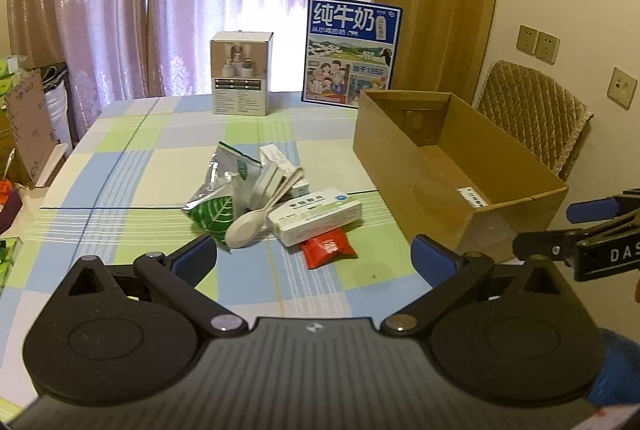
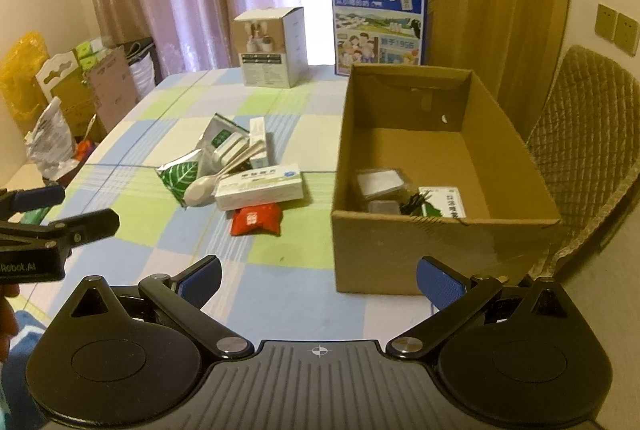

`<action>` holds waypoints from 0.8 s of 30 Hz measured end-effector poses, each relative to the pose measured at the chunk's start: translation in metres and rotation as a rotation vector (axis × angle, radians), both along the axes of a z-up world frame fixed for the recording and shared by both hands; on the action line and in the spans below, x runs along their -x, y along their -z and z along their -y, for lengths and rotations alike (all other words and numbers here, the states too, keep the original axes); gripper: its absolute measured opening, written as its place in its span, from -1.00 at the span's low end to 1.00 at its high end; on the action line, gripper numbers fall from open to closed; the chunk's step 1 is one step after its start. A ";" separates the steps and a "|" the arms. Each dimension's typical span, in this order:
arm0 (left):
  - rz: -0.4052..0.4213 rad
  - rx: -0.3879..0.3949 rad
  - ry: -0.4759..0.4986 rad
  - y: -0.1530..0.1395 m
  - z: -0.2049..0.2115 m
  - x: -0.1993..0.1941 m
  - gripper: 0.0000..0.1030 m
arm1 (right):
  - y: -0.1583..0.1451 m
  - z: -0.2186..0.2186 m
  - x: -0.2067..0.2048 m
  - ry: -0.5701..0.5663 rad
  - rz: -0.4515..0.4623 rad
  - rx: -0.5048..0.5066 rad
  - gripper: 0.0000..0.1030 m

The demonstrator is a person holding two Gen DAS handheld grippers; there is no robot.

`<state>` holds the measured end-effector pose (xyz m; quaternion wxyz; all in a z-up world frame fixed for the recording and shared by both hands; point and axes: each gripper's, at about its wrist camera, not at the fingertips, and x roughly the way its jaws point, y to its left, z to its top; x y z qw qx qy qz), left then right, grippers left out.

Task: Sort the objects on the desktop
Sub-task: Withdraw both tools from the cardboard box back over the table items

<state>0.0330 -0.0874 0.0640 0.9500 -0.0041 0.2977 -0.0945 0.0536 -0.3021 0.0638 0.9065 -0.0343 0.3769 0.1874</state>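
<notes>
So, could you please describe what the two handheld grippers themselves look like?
Both the left gripper and right gripper are matte black plastic: ribbed centre plate, two round discs, jointed link arms with silver pivot pins, and textured blue finger pads. White lettering marks their sides.

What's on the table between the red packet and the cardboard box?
Nothing: only bare checked tablecloth lies between the red packet and the cardboard box, seen in both wrist views.

A checked tablecloth (image 2: 132,230) covers the table. At frame centre lies a pile of packets (image 2: 236,170), at right a cardboard box (image 2: 400,250), and at upper centre a white carton (image 2: 272,46) and a milk carton (image 2: 378,18).
</notes>
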 end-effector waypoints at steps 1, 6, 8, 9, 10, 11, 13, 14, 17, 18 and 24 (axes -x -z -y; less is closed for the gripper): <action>0.002 -0.007 -0.005 0.000 -0.002 0.001 0.97 | 0.001 -0.002 0.001 -0.008 -0.004 0.001 0.96; 0.019 -0.019 -0.020 0.003 -0.020 0.003 0.97 | 0.008 -0.017 0.004 -0.052 -0.018 0.008 0.96; 0.026 -0.024 -0.022 0.005 -0.028 0.002 0.97 | 0.011 -0.023 0.004 -0.067 -0.022 0.012 0.96; 0.028 -0.030 -0.024 0.006 -0.031 0.002 0.97 | 0.013 -0.026 0.004 -0.077 -0.025 0.014 0.96; 0.029 -0.038 -0.028 0.007 -0.036 0.001 0.97 | 0.015 -0.029 0.004 -0.085 -0.027 0.017 0.96; 0.027 -0.042 -0.030 0.008 -0.039 -0.001 0.97 | 0.016 -0.032 0.003 -0.094 -0.030 0.019 0.96; 0.029 -0.047 -0.035 0.012 -0.048 -0.004 0.97 | 0.020 -0.039 0.000 -0.110 -0.037 0.023 0.96; 0.028 -0.052 -0.034 0.014 -0.052 -0.005 0.97 | 0.022 -0.042 -0.001 -0.116 -0.039 0.025 0.96; 0.016 -0.090 -0.026 0.020 -0.062 -0.013 0.97 | 0.027 -0.052 -0.007 -0.136 -0.046 0.034 0.96; 0.011 -0.104 -0.022 0.022 -0.063 -0.016 0.97 | 0.029 -0.056 -0.009 -0.142 -0.048 0.036 0.96; -0.032 -0.169 0.007 0.035 -0.074 -0.038 0.97 | 0.039 -0.075 -0.027 -0.169 -0.039 0.044 0.96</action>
